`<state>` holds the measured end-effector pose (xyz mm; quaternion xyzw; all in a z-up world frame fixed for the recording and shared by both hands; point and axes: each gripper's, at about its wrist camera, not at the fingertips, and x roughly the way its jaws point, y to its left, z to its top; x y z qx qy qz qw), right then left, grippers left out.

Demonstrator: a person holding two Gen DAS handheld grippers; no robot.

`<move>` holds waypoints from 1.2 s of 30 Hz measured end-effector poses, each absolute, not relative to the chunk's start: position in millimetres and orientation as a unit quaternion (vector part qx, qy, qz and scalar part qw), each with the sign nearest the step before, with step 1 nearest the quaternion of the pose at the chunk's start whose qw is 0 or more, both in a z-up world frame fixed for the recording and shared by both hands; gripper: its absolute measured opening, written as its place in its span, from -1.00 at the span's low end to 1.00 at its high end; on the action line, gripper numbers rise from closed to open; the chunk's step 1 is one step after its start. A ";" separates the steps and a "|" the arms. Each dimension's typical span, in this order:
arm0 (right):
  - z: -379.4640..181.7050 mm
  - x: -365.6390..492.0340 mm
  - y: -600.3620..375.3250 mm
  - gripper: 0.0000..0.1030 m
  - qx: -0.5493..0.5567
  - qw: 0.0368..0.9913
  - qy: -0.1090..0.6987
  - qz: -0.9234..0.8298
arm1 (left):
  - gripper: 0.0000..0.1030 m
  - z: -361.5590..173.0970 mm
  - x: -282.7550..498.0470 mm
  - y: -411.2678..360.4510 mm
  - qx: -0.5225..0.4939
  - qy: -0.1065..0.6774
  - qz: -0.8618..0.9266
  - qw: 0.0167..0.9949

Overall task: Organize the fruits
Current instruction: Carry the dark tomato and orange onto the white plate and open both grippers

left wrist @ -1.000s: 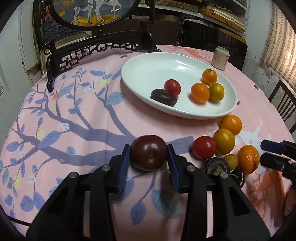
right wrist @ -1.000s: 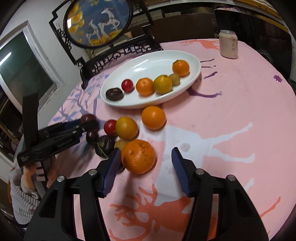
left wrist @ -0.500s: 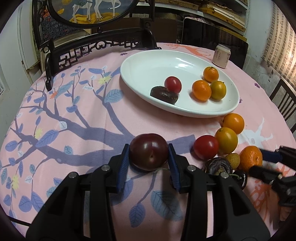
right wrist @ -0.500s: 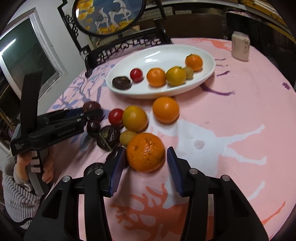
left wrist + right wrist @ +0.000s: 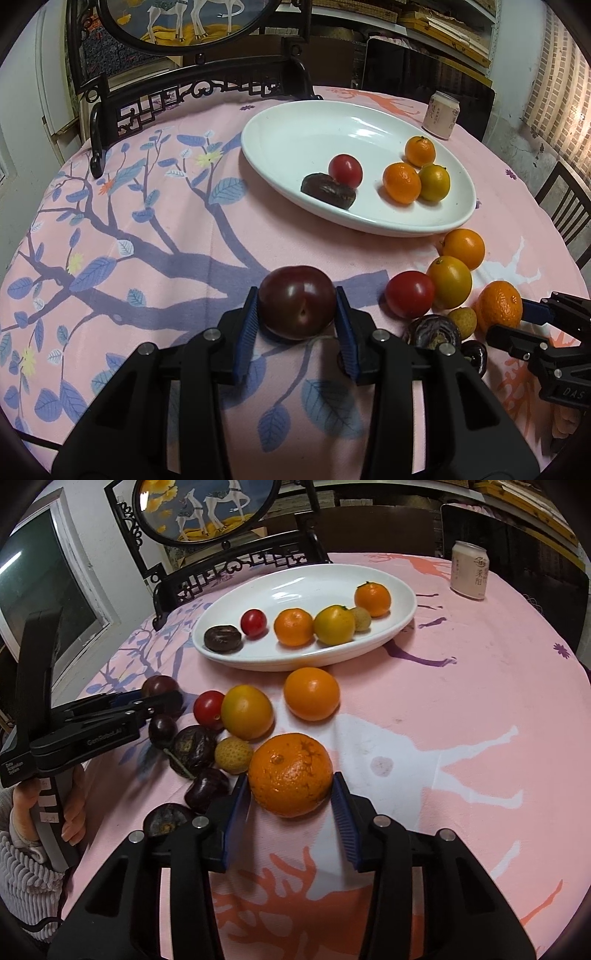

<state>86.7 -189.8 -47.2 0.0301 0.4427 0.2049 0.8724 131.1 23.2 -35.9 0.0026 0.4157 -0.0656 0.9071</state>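
My left gripper (image 5: 297,314) is shut on a dark red plum (image 5: 297,301) low over the pink tablecloth. My right gripper (image 5: 290,805) is shut on a big orange mandarin (image 5: 290,773) that rests on the cloth; it also shows in the left wrist view (image 5: 498,306). A white oval plate (image 5: 295,133) beyond holds a red tomato (image 5: 345,170), a dark brown fruit (image 5: 328,190), oranges (image 5: 401,182) and a yellow-green citrus (image 5: 434,182). Loose fruit lies between the grippers: a tomato (image 5: 208,708), a yellow orange (image 5: 246,712), an orange (image 5: 311,693), a lychee (image 5: 233,755) and dark fruits (image 5: 194,749).
A pink drink can (image 5: 470,569) stands at the far right of the round table. A black carved frame with a round painting (image 5: 184,88) stands behind the plate. The left gripper's body and the hand holding it (image 5: 51,738) fill the left of the right wrist view.
My right gripper has moved forward around the mandarin and its jaws have closed onto it. My left gripper keeps hold of the plum and has moved a little nearer to the plate.
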 end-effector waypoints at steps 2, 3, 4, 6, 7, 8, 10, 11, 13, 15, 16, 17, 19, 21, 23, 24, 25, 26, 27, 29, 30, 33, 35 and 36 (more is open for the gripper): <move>-46.8 87.3 -190.9 -0.13 0.031 0.873 0.442 0.204 | -0.23 -35.6 130.9 24.1 0.001 0.416 -0.063 0.907; -45.4 86.6 -191.7 -0.13 0.030 0.875 0.439 0.202 | -0.23 -35.3 130.5 24.5 0.001 0.415 -0.061 0.908; -43.5 86.0 -192.6 -0.13 0.030 0.877 0.435 0.200 | -0.23 -34.4 129.8 24.9 0.001 0.413 -0.060 0.909; -37.6 84.4 -197.8 -0.13 0.038 0.883 0.423 0.199 | -0.23 -31.3 128.0 25.8 -0.001 0.408 -0.059 0.911; -34.7 84.0 -200.4 -0.13 0.042 0.886 0.417 0.198 | -0.23 -28.2 126.4 25.7 -0.001 0.404 -0.058 0.913; -31.0 83.3 -203.3 -0.13 0.047 0.890 0.410 0.195 | -0.23 -25.1 125.2 26.0 -0.003 0.399 -0.058 0.915; -22.3 83.1 -210.2 -0.13 0.057 0.898 0.393 0.188 | -0.23 -17.1 126.8 25.6 -0.007 0.392 -0.058 0.918; -17.6 85.6 -212.3 -0.13 0.061 0.902 0.387 0.184 | -0.23 -12.3 129.5 25.0 -0.007 0.388 -0.055 0.920; -6.9 95.6 -215.3 -0.13 0.069 0.905 0.379 0.178 | -0.23 -2.8 139.6 23.5 -0.012 0.385 -0.056 0.921; 2.9 108.1 -217.1 -0.13 0.078 0.908 0.375 0.172 | -0.23 6.5 150.6 19.9 -0.015 0.380 -0.057 0.923; 10.4 120.3 -217.6 -0.13 0.085 0.909 0.372 0.170 | -0.23 13.6 158.7 16.2 -0.014 0.374 -0.057 0.926; 14.2 127.7 -217.0 -0.13 0.089 0.909 0.370 0.168 | -0.23 18.3 164.7 13.6 -0.014 0.370 -0.057 0.927; 20.8 150.0 -215.1 -0.13 0.100 0.910 0.367 0.164 | -0.23 25.5 181.3 7.2 -0.018 0.365 -0.060 0.929; 21.4 168.8 -211.8 -0.13 0.106 0.909 0.370 0.160 | -0.23 27.2 198.4 1.3 -0.019 0.366 -0.060 0.929; 16.5 190.3 -204.9 -0.13 0.105 0.906 0.379 0.158 | -0.23 24.4 214.1 -3.0 -0.019 0.369 -0.058 0.927; 13.8 196.2 -201.7 -0.13 0.103 0.904 0.383 0.157 | -0.23 21.4 222.1 -4.6 -0.019 0.372 -0.057 0.926; 8.7 206.2 -198.0 -0.13 0.102 0.902 0.390 0.155 | -0.23 19.0 227.4 -5.1 -0.019 0.375 -0.056 0.925; 5.4 212.1 -195.6 -0.13 0.102 0.900 0.394 0.155 | -0.23 15.1 233.8 -5.0 -0.021 0.378 -0.056 0.924; 2.3 218.4 -192.9 -0.13 0.101 0.898 0.399 0.155 | -0.23 11.3 239.1 -4.2 -0.025 0.382 -0.057 0.922; -3.6 230.8 -187.0 -0.13 0.091 0.896 0.406 0.155 | -0.23 1.8 249.1 -2.0 -0.035 0.393 -0.058 0.917; -4.9 233.3 -185.0 -0.13 0.087 0.896 0.407 0.155 | -0.23 -2.7 252.2 -1.4 -0.036 0.398 -0.058 0.915; -9.8 240.5 -177.9 -0.11 0.074 0.899 0.405 0.151 | -0.21 -13.5 259.2 0.6 -0.027 0.411 -0.054 0.910; -14.3 243.3 -174.9 -0.08 0.071 0.894 0.414 0.159 | -0.18 -14.6 261.8 3.0 -0.033 0.410 -0.049 0.910; -15.4 243.7 -175.4 0.04 0.075 0.892 0.415 0.162 | -0.07 -14.3 262.0 3.6 -0.034 0.409 -0.049 0.910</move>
